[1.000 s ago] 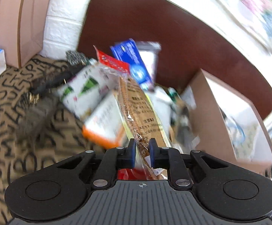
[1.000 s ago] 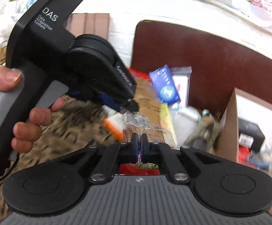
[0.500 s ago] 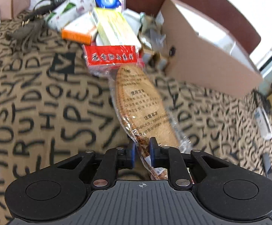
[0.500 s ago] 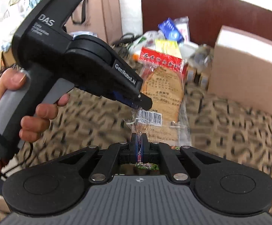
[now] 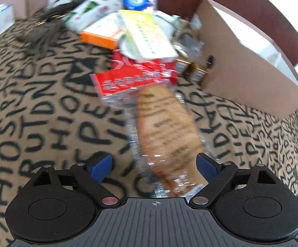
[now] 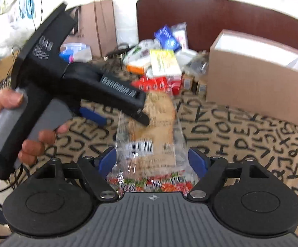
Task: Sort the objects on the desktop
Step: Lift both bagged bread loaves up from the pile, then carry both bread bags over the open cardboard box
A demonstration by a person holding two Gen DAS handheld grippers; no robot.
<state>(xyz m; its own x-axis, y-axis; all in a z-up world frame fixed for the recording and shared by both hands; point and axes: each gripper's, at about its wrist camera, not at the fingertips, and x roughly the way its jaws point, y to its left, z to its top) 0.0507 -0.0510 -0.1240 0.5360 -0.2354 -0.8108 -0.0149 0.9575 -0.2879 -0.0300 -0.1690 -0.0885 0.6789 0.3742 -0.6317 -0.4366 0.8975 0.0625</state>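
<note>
Now crinkly clear-wrapped oval insoles [image 5: 167, 138] lie on lettered cloth [image 5: 46, 111].

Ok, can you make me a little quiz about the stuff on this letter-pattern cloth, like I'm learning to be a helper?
1. True or false: the insole packet is lying between the open fingers of the left gripper.
2. Which thing stands to the right of the pile? A) a cardboard box B) a glass jar C) a metal pan
3. Fill in: the header card at the far end of the insole packet is coloured ____.

Key:
1. True. Both the left gripper and the right gripper are opening, and their pads are not pressing on the packet.
2. A
3. Red
</note>
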